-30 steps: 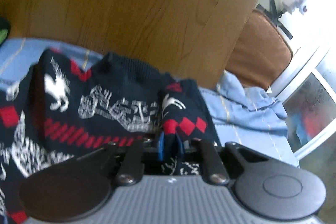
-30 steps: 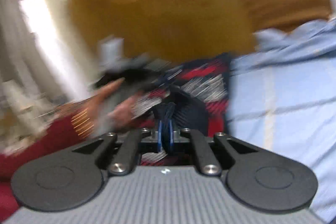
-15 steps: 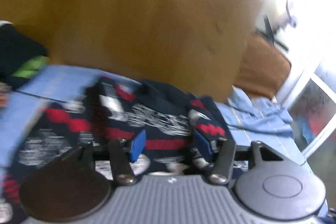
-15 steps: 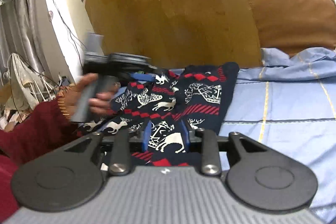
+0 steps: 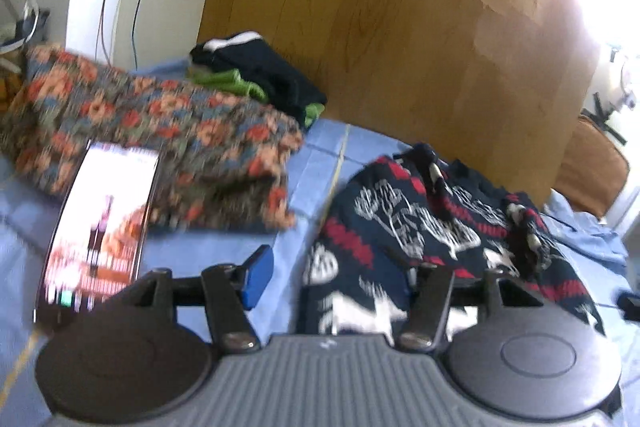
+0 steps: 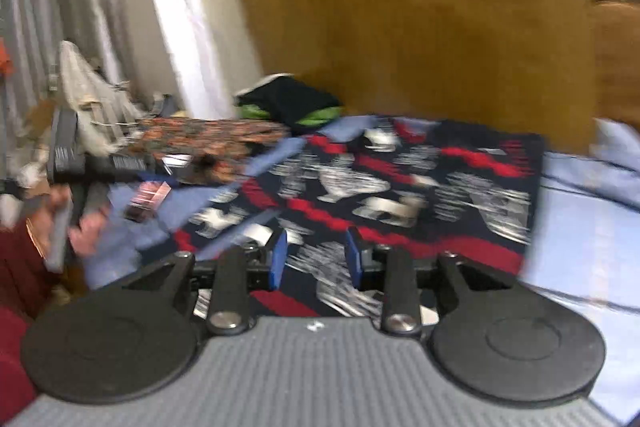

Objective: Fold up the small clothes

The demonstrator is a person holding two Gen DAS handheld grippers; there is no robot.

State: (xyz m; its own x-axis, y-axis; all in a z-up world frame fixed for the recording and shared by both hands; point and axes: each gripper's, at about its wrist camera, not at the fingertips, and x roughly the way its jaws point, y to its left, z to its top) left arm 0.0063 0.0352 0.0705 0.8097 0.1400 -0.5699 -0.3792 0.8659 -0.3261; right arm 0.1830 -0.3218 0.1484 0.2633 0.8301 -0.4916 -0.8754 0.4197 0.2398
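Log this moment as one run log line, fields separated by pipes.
step: fold | left gripper: open | right gripper: open over sweater | navy reindeer sweater: on blue sheet, released | phone: lit

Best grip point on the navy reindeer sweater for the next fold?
Probably the near hem of the navy reindeer-patterned knit sweater, approached from the front. It lies flat on the blue bedsheet with that edge just beyond the right gripper, whose jaws stand open.
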